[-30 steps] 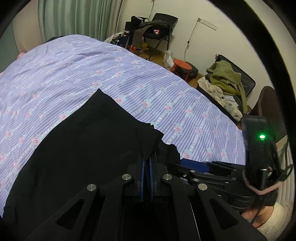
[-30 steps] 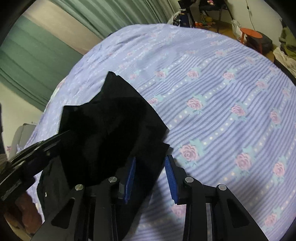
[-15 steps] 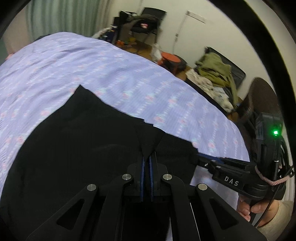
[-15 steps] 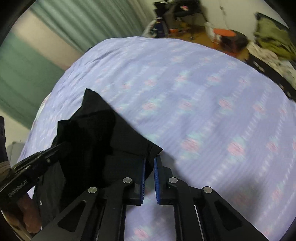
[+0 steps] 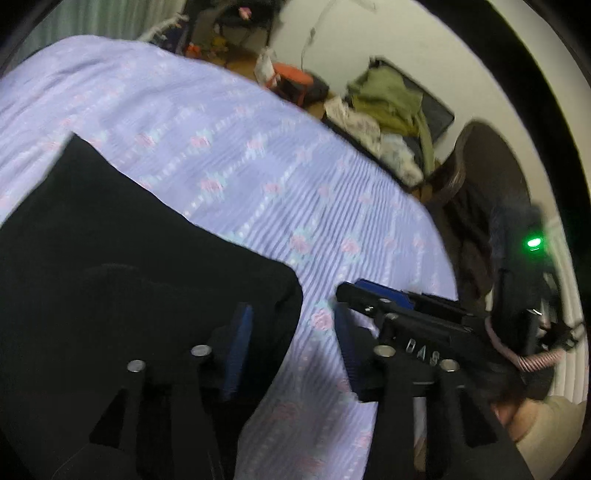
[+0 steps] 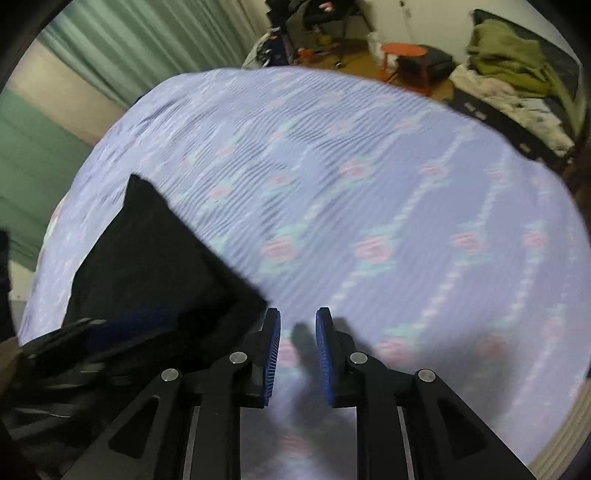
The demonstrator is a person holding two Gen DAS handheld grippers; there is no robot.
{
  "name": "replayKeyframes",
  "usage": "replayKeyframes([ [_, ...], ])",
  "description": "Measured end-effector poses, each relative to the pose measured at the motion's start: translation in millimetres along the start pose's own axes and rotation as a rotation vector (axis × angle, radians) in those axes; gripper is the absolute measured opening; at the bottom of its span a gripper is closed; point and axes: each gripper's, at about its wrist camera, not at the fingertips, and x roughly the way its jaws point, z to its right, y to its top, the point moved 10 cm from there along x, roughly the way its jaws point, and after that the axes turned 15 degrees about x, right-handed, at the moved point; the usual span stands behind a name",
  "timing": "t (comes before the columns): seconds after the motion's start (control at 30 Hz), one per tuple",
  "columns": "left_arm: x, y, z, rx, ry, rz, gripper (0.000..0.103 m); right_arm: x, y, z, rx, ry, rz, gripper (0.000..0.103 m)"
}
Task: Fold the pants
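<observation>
The black pants (image 5: pixel 110 258) lie folded on the purple flowered bedspread (image 5: pixel 258 166); they also show at the left of the right wrist view (image 6: pixel 155 258). My left gripper (image 5: pixel 291 343) is open and empty, its left finger over the pants' right edge. My right gripper (image 6: pixel 297 354) is open and empty, just right of the pants' near corner, over bare bedspread (image 6: pixel 369 184). The right gripper also shows at the right of the left wrist view (image 5: pixel 413 325).
Beyond the bed's far edge stand an orange stool (image 6: pixel 402 50), an open suitcase heaped with clothes (image 5: pixel 391 99) and a dark chair (image 6: pixel 325 14). Green curtains (image 6: pixel 129 48) hang at the far left. A brown wicker chair (image 5: pixel 491 177) stands by the bed's right side.
Both grippers have opened and let go of the pants. The pants now lie flat on the bed, and both grippers have shifted right of the pants' edge.
</observation>
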Motion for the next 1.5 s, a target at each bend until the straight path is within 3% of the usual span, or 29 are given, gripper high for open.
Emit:
replayKeyframes([
  [0.1, -35.5, -10.6, -9.5, -0.035, 0.091, 0.064, 0.057, -16.8, 5.1, -1.5, 0.004, 0.045, 0.006, 0.022],
  [0.17, -51.0, -23.7, -15.6, -0.062, 0.136, 0.070, 0.057, -20.8, 4.4, -14.3, -0.010, 0.100, -0.008, 0.030],
  [0.4, -76.0, -100.4, -29.3, -0.166, 0.291, -0.006, 0.057, 0.9, -15.6, -67.8, -0.071, 0.221, -0.093, 0.031],
  [0.57, -73.2, -128.5, -31.5, -0.230, 0.342, -0.046, 0.057, 35.3, -22.4, -73.9, -0.008, 0.218, -0.175, 0.028],
  [0.6, -72.1, -132.4, -30.1, -0.248, 0.340, -0.047, 0.057, 37.1, -21.3, -74.1, -0.003, 0.216, -0.171, 0.011],
  [0.63, -70.6, -133.6, -28.2, -0.259, 0.337, -0.050, 0.057, 37.7, -20.9, -75.3, -0.014, 0.212, -0.166, 0.004],
  [0.77, -71.2, -144.9, -23.9, -0.280, 0.327, -0.055, 0.057, 18.6, -7.6, -70.1, -0.070, 0.144, -0.061, 0.003],
  [0.9, -66.1, -153.0, -23.8, -0.298, 0.320, -0.084, 0.057, 31.9, -16.2, -58.1, -0.072, 0.096, -0.112, 0.004],
  [0.97, -65.4, -155.5, -21.7, -0.291, 0.328, -0.100, 0.057, 33.7, -20.2, -54.5, -0.052, 0.107, -0.137, 0.007],
  [1.0, -64.8, -152.6, -19.6, -0.287, 0.333, -0.099, 0.057, 29.6, -19.6, -53.2, -0.044, 0.115, -0.132, 0.019],
  [1.03, -66.9, -153.5, -19.0, -0.283, 0.339, -0.099, 0.057, 23.4, -17.5, -49.2, -0.036, 0.103, -0.112, 0.044],
  [1.07, -71.4, -156.5, -20.8, -0.281, 0.349, -0.098, 0.057, 15.2, -14.1, -44.5, -0.028, 0.075, -0.077, 0.053],
  [1.17, -81.9, -158.2, -19.5, -0.300, 0.380, -0.090, 0.057, -11.4, -14.3, -42.3, -0.012, 0.083, -0.032, 0.055],
  [1.37, -117.0, -186.1, -22.4, -0.447, 0.471, -0.082, 0.057, -41.3, -61.8, -58.6, -0.144, 0.103, -0.132, 0.055],
  [1.5, -164.5, -232.6, -39.5, -0.598, 0.604, -0.074, 0.057, -59.5, -114.6, -89.6, -0.314, 0.134, -0.222, 0.054],
])
